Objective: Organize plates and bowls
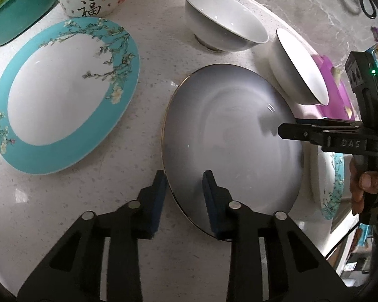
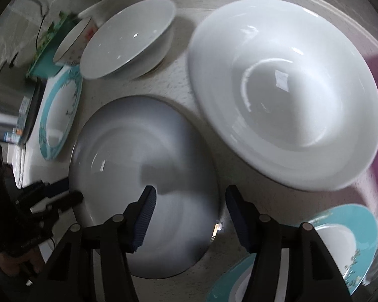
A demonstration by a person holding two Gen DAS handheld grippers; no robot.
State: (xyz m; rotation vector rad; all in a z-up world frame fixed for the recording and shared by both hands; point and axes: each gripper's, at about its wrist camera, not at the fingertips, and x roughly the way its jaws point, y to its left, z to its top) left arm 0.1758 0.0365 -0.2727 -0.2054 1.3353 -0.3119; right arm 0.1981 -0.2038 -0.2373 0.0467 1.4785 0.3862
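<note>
Grey plate (image 1: 229, 136) lies mid-table between teal plate (image 1: 63, 93) and white bowls. Left gripper (image 1: 185, 196) and right gripper (image 2: 189, 216) straddle opposite rims, not yet clamped; close evenly, then lift level.

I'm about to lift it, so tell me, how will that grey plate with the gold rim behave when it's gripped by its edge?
The grey plate looks like glazed ceramic, so probably stiff, breakable and fairly heavy. Its glossy surface may slip between the left gripper pads straddling the rim. Shallow and flat, it could tilt if lifted by one edge.
</note>
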